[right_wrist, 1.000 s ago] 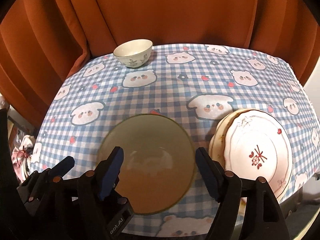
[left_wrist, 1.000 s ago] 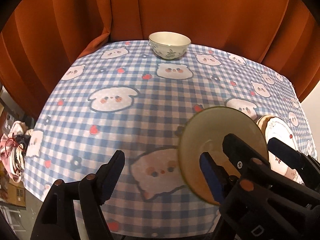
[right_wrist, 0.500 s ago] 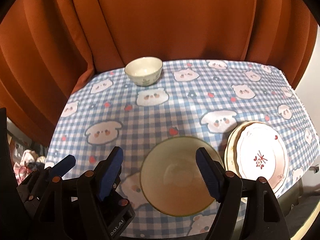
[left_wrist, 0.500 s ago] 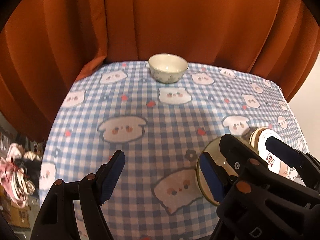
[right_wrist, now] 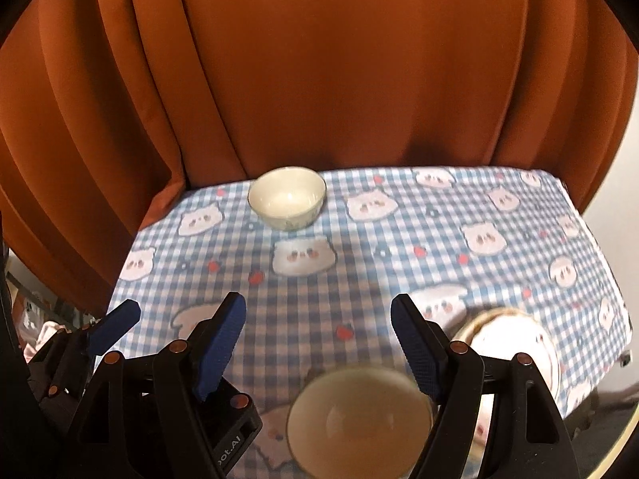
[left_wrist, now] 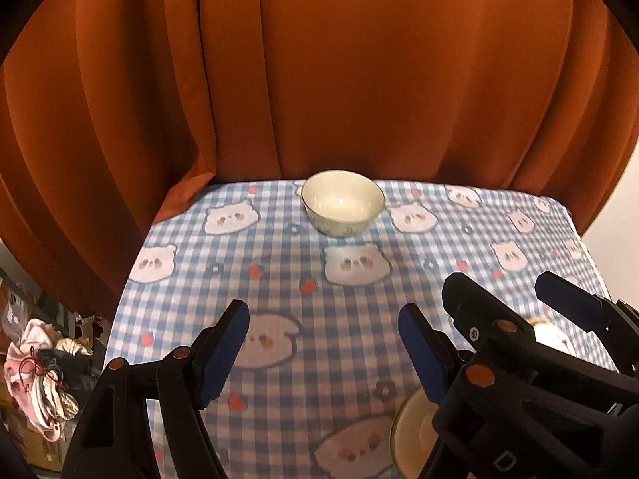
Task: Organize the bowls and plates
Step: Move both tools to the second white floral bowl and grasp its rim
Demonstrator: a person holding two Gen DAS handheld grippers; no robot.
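Note:
A small cream bowl (left_wrist: pixel 342 207) with a leaf pattern stands at the far edge of the checked tablecloth (left_wrist: pixel 359 299); it also shows in the right wrist view (right_wrist: pixel 286 198). A larger cream bowl (right_wrist: pixel 359 419) sits on the cloth near the front edge, below my right gripper (right_wrist: pixel 317 343), which is open and empty above it. Its rim shows in the left wrist view (left_wrist: pixel 411 435). A stack of plates (right_wrist: pixel 515 339) lies at the front right. My left gripper (left_wrist: pixel 323 351) is open and empty, left of the right gripper (left_wrist: pixel 515 307).
Orange curtains (left_wrist: pixel 359 80) hang close behind the table's far edge. The blue-and-white cloth with bear faces covers the whole table (right_wrist: pixel 459 247). A pile of clothes (left_wrist: pixel 40 375) lies on the floor at the left.
Both grippers have risen and pulled back from the table, so the large bowl and the plates have slid down toward the bottom of the views. Both stay open.

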